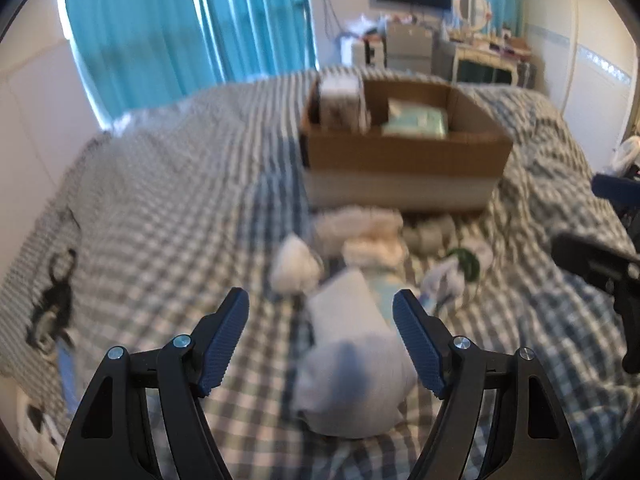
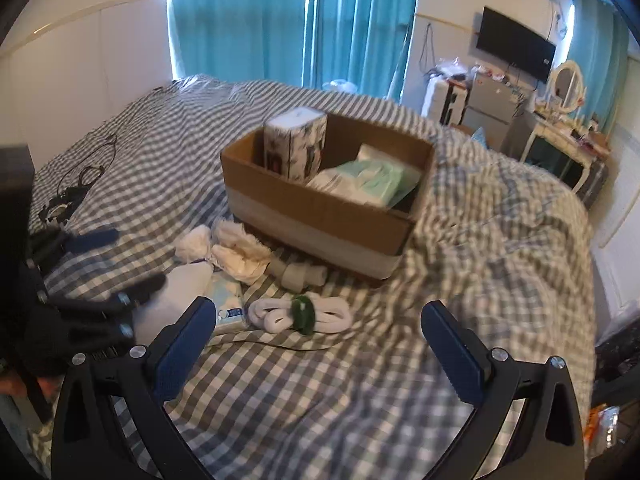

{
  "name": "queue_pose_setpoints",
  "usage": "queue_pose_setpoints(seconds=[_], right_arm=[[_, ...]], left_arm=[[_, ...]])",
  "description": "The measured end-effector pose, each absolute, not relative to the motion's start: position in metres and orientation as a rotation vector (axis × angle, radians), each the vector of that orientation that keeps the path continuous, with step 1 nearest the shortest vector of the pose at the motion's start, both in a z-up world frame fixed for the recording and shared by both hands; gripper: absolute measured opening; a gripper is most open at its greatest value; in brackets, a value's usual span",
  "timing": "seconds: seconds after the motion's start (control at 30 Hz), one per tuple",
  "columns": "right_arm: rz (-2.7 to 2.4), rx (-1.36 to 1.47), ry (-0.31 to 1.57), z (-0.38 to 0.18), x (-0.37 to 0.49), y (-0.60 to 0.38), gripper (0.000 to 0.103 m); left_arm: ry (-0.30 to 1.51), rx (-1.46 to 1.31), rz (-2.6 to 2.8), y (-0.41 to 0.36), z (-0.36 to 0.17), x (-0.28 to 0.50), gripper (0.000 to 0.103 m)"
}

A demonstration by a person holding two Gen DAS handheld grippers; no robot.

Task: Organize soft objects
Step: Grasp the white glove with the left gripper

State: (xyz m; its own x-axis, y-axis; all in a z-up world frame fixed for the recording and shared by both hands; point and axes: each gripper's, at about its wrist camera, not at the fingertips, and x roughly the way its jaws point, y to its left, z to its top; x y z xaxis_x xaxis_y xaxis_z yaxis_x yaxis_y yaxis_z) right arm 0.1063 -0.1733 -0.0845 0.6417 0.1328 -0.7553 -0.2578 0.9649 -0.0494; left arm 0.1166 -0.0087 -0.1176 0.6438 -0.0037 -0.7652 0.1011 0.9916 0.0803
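A: Bedding first: a grey-and-white checked cover (image 2: 328, 392) lies over the whole bed, and an open brown cardboard box (image 2: 320, 208) sits on it.

B: What is inside the box?

A: A tall white patterned tissue pack (image 2: 295, 144) stands upright at one end, with a flat pale green packet (image 2: 380, 184) lying beside it.

B: And the soft things?

A: They are scattered on the cover in front of the box: fluffy white socks (image 2: 236, 252), a coiled white cord with a dark green band (image 2: 304, 314), and a pale grey cloth bundle (image 1: 352, 360).

B: Grippers?

A: The left gripper (image 1: 322, 340) is spread wide, its blue pads either side of the bundle without touching it. The right gripper (image 2: 316, 348) is likewise spread, holding nothing, above bare cover.
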Motion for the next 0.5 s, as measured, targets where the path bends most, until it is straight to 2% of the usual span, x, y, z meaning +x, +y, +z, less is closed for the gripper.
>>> queue_pose_setpoints(seconds=[0.23, 0.37, 0.4, 0.5], right_arm=[[0.226, -0.164, 0.857, -0.108, 0.121, -0.171, 0.103], [0.209, -0.148, 0.9, -0.123, 0.129, -0.177, 0.103], [0.207, -0.142, 0.908, -0.126, 0.13, -0.178, 0.103], [0.204, -0.134, 0.925, -0.131, 0.131, -0.18, 0.103]], left_arm=[[0.958, 0.129, -0.119, -0.016, -0.148, 0.115, 0.076], [0.997, 0.144, -0.167, -0.022, -0.162, 0.112, 0.071], [0.996, 0.149, -0.177, -0.023, -0.163, 0.112, 0.06], [0.975, 0.179, -0.192, -0.029, -0.162, 0.107, 0.048]])
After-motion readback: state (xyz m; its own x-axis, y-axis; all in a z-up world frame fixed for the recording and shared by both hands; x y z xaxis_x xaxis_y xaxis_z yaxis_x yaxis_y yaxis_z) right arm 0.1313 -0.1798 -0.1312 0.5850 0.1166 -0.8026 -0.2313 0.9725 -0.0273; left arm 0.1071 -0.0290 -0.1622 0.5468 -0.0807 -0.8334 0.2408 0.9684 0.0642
